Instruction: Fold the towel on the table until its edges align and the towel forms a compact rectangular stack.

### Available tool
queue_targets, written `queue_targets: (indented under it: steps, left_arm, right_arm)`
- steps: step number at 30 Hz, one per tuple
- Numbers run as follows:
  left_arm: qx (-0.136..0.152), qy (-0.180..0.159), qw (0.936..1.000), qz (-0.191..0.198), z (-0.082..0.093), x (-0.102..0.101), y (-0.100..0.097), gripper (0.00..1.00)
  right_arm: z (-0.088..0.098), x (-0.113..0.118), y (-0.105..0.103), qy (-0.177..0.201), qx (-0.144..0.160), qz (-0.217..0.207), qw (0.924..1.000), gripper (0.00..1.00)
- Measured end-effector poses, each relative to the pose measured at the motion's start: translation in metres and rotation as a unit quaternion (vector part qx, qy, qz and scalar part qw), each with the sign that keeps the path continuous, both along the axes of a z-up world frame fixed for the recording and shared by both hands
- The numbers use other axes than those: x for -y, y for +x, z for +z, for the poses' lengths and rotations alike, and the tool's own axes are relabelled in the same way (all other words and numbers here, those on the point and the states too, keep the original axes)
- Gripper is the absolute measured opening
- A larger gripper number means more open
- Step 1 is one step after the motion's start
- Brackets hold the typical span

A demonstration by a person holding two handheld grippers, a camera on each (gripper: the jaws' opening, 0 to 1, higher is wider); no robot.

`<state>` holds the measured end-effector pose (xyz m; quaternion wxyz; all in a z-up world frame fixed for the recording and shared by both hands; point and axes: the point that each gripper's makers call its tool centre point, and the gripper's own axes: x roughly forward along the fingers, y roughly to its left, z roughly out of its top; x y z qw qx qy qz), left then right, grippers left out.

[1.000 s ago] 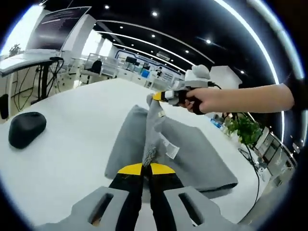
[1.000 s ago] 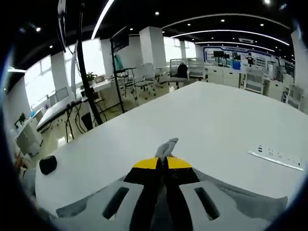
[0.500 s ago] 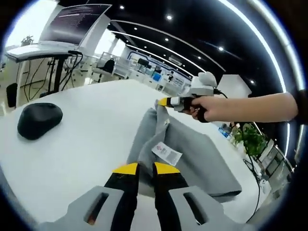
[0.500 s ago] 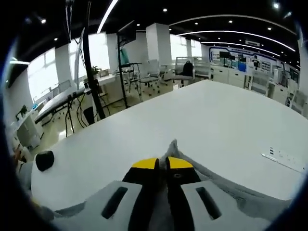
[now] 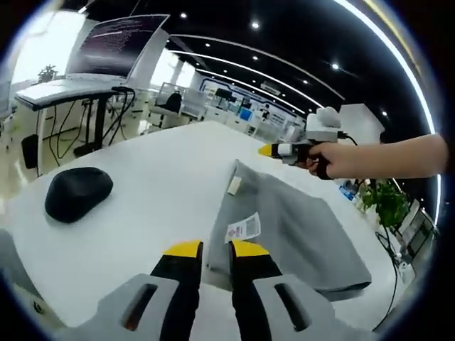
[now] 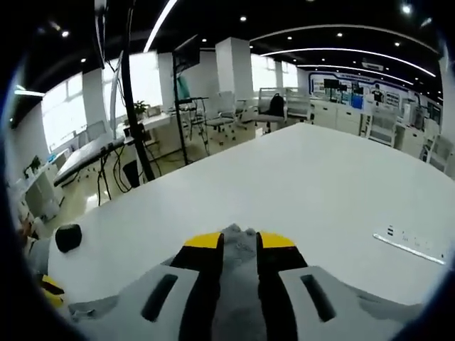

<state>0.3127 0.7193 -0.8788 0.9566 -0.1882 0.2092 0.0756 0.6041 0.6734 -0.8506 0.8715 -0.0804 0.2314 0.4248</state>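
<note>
With both tongs point(image 5: 210, 250) point(image 6: 239, 241) spread over the folded grey towel point(image 5: 284, 227), we risk snagging its top layer and misaligning edges.

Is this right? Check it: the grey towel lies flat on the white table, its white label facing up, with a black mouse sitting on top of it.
One thing is wrong. The black mouse is not on the grey towel; it sits on the bare white table, apart from the towel's edge, as the left gripper view shows. The towel does lie flat with its white label facing up.
</note>
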Motion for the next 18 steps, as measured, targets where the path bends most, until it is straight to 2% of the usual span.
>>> queue_targets:
  steps: [8,13,18]
  left_arm:
    - [-0.010,0.028,0.9988,-0.038,0.001,0.009,0.004,0.25]
    - [-0.012,0.038,0.9970,-0.066,0.008,0.026,0.009,0.33]
    - [-0.015,0.046,0.9925,-0.112,0.008,0.050,0.018,0.44]
  right_arm:
    - [-0.008,0.032,0.002,-0.016,-0.009,-0.012,0.9997,0.20]
    - [-0.010,0.049,0.007,-0.023,-0.017,-0.016,0.9995,0.24]
    - [-0.018,0.065,0.000,-0.046,-0.026,-0.007,0.9986,0.27]
